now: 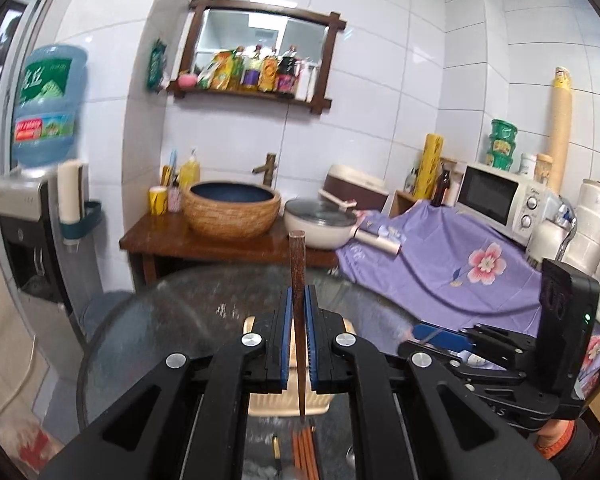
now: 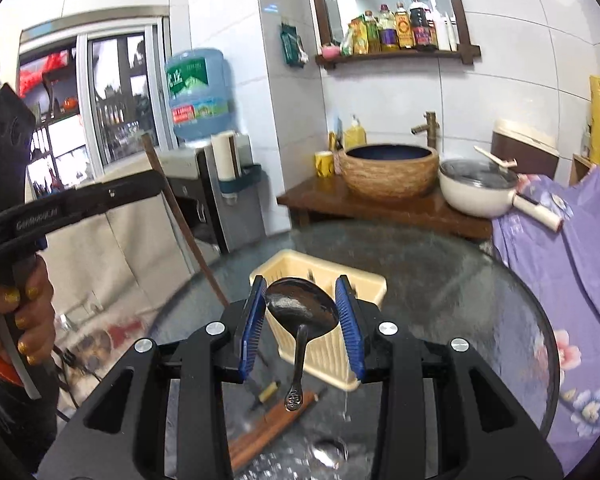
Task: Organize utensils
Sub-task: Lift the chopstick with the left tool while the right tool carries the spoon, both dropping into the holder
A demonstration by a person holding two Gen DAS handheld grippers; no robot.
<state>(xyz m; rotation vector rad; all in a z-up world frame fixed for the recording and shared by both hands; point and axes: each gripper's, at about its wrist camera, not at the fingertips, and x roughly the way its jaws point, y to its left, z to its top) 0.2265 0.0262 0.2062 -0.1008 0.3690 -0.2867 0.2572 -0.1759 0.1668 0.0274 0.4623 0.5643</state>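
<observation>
My left gripper [image 1: 299, 294] is shut on a dark brown chopstick [image 1: 297, 264], which stands nearly upright between the blue pads, its thin end pointing down. Below it sits a cream slotted utensil basket [image 1: 260, 404] on the round glass table [image 1: 172, 320]. My right gripper [image 2: 301, 280] is shut on the bowl of a metal spoon [image 2: 300, 308]; the handle hangs down over the basket [image 2: 364, 280]. More brown chopsticks [image 2: 272, 428] and another spoon [image 2: 332, 450] lie on the glass under the right gripper. In the right wrist view, the left gripper [image 2: 156, 184] and its chopstick [image 2: 180, 220] are held up at the left by a hand.
A small yellow-handled utensil [image 2: 269, 391] lies beside the chopsticks. Behind the table stand a wooden counter with a woven basin [image 1: 232, 212] and a white pan [image 1: 320, 224]. A purple floral cloth [image 1: 440, 272] covers the right side, below a microwave [image 1: 500, 196]. A water dispenser [image 1: 32, 216] stands at the left.
</observation>
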